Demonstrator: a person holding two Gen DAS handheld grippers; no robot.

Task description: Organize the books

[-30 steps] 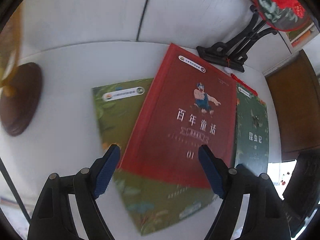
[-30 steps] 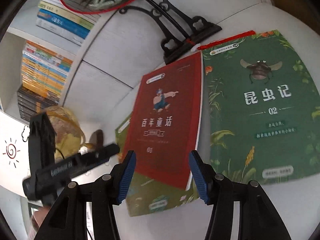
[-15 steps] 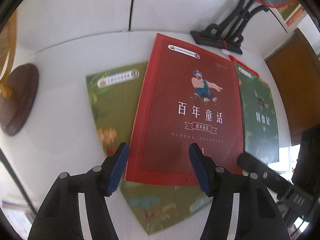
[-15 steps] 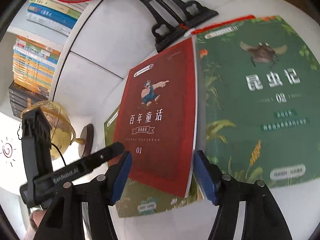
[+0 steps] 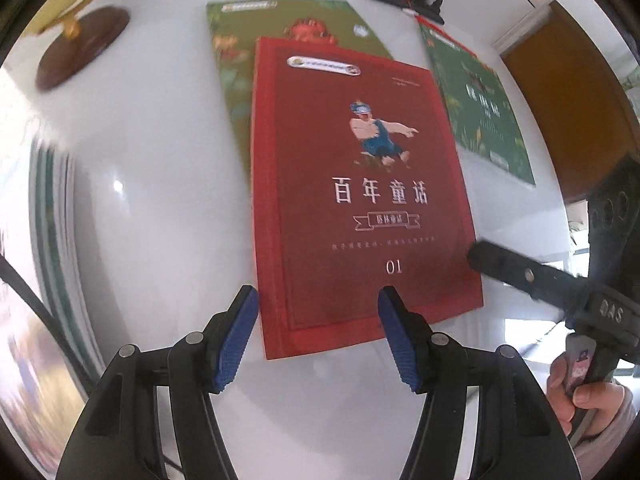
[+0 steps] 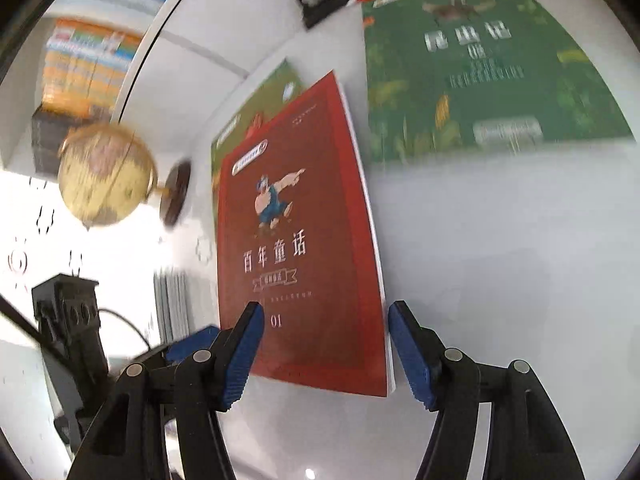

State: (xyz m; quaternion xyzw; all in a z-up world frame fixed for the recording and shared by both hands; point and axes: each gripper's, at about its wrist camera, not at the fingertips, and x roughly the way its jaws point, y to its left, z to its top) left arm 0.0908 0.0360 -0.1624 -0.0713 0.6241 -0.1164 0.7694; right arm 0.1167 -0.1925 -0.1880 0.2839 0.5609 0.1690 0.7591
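On the glossy white table (image 5: 160, 208), a red hardcover book with a cartoon figure and "01" on its cover (image 5: 360, 200) lies near the front edge, overlapping an olive-green paperback (image 5: 280, 28) behind it, while a dark green paperback with an insect picture (image 6: 480, 64) lies apart toward the right rear corner. The left tool (image 5: 316, 338) hangs over the red book's near left corner with its blue pads spread and gripping nothing. The right tool (image 6: 326, 354) is likewise spread, straddling the book's near right corner without pinching it; a golden globe on a brown wooden base (image 6: 104, 176) stands at the table's left rear.
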